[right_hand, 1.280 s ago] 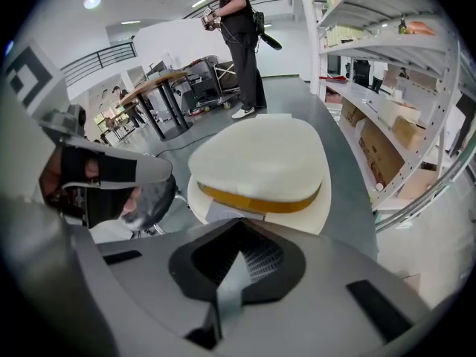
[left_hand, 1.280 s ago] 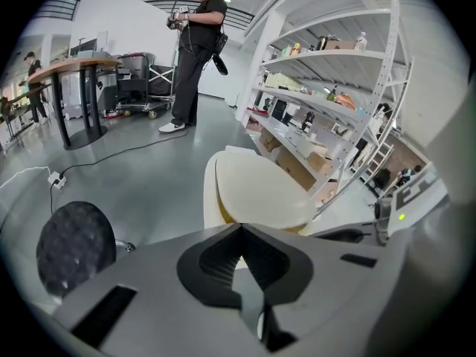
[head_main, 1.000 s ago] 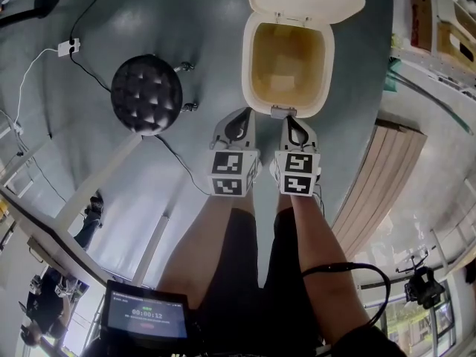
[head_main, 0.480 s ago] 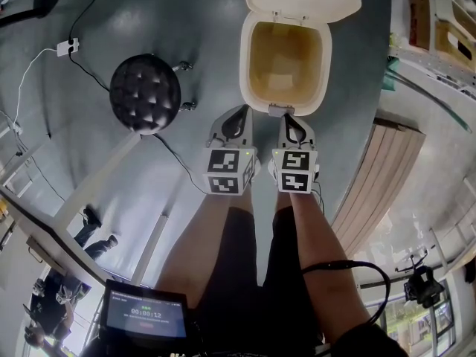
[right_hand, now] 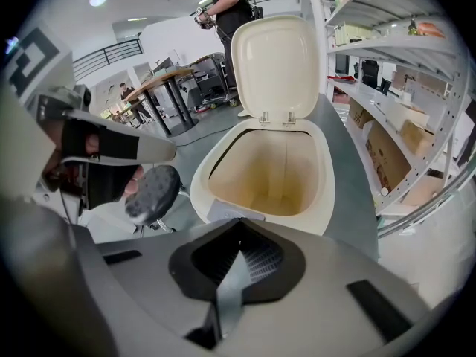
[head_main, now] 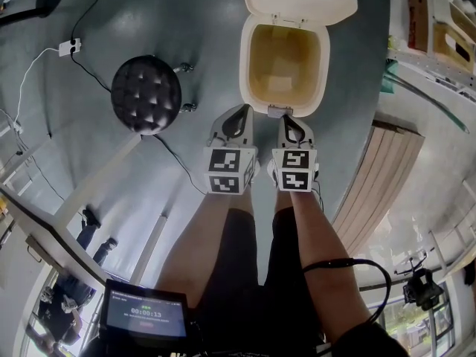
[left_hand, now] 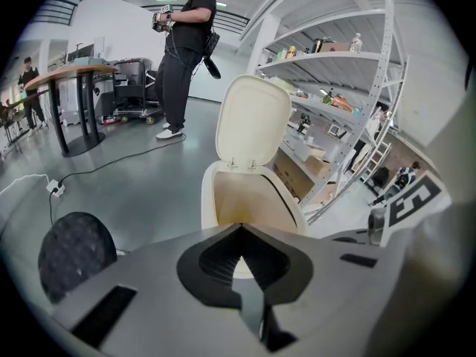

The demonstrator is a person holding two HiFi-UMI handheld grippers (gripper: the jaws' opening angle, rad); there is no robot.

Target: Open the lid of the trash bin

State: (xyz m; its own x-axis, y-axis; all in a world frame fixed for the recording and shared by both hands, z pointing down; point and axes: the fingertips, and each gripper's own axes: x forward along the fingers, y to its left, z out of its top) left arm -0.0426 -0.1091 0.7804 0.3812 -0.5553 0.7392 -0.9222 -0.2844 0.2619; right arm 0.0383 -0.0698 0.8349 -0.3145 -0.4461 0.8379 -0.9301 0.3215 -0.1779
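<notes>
trash bin (head_main: 248, 88): cream coloured, standing on the grey floor (head_main: 149, 21) right in front of the person, inside looks bare
lid (head_main: 300, 0): already flipped all the way up, hinged at the far edge and standing upright behind the opening
grey tab (head_main: 277, 111): sits on the bin's near rim, facing the grippers
left gripper (head_main: 241, 110): jaws pressed together with nothing between them, tip just beside the bin's near left corner, not touching it as far as i can tell
right gripper (head_main: 289, 118): jaws also closed tight on nothing, tip right next to the grey tab, can't tell if it actually touches
both grippers: side by side, close to each other, pointing at the bin
stool (head_main: 146, 94): round black padded one, to the left of the bin, well apart from it
cable (head_main: 177, 160): black, runs across the floor from under the stool toward the person
shelf rack (left_hand: 349, 88): white metal, on the bin's right side, with boxes and bottles on it
</notes>
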